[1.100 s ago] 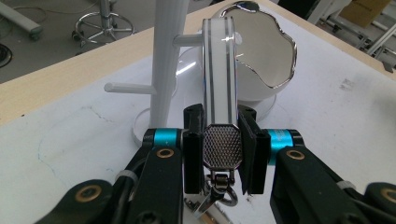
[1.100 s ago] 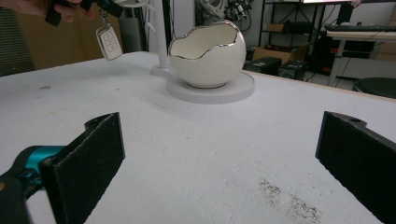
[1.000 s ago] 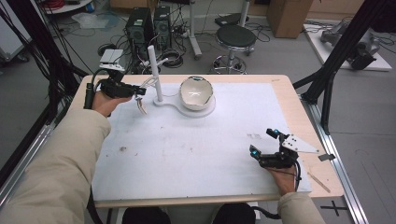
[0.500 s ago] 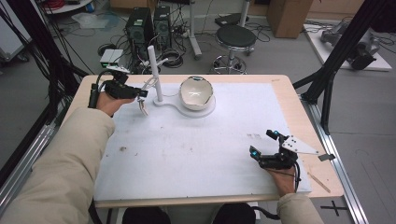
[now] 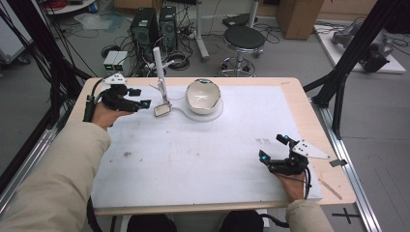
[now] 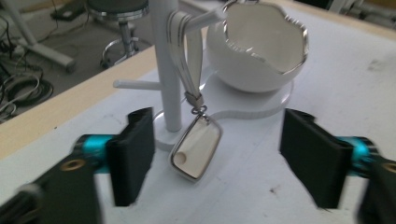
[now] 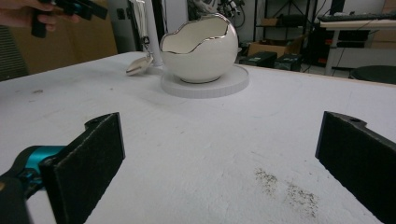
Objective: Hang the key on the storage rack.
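Left gripper (image 6: pixel 210 154) spread wide and holding nothing, the silver pendant (image 6: pixel 196 147) dangling right between its jaws just ahead, long axis near upright and tipped, narrow top up at its strap (image 6: pixel 187 56) beside the white post (image 6: pixel 166 70); ease in level, close gently across its flat sides, I reckon.

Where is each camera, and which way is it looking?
High view: it sits above the person's side of the table, looking forward and down; both forearms and both tongs show, left and right.
Left gripper view: it rides on the left tongs, facing the hanging pendant and white post; its open black jaws show.
Right gripper view: it rides on the right tongs, looking low across the table; its open jaws show.
All three share the egg-shaped bowl.
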Demonstrator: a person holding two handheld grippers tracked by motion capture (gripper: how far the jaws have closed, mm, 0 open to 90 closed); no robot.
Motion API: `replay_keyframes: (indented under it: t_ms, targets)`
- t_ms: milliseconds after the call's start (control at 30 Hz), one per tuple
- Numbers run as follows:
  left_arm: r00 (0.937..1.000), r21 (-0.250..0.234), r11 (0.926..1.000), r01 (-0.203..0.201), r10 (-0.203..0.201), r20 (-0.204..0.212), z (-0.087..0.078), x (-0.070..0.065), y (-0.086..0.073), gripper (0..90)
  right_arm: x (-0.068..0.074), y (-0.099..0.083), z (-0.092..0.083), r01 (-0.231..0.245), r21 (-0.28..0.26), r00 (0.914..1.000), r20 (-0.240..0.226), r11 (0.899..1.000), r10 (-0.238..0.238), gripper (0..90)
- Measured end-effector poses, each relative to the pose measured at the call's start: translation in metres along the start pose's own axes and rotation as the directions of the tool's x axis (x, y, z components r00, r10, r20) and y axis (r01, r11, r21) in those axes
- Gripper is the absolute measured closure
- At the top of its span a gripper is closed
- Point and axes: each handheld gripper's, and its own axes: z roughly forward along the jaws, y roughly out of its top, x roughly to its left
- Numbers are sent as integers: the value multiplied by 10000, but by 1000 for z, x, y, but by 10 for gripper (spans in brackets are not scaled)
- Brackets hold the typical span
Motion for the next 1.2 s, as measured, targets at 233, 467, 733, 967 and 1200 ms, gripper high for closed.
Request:
replay_keyframes:
  t_ms: [233, 467, 733, 967, 1200]
  targets:
    - [9996, -1323, 9908, -285, 274, -98, -38, -21, -22, 17, -1, 0, 0, -29, -12, 10000, 63, 10000, 29, 4]
    - [9970, -2372, 9690, -696, 595, -498, -63, -44, -53, 17, 0, 0, 0, -76, 1, 9999, 81, 10000, 76, 4]
    - [9949, -2952, 9533, -645, 385, -932, -82, -67, -99, 17, 1, 0, 0, 45, -7, 10000, 56, 10000, -45, 4]
    - [9924, -3574, 9328, -456, 14, -1228, -93, -81, -132, 17, 2, -1, -1, 110, -89, 9999, 88, 9999, -109, 4]
    - [9868, -3944, 9180, -427, -231, -1605, -95, -93, -153, 17, 2, -1, -2, 241, -212, 9997, 90, 9995, -239, 4]
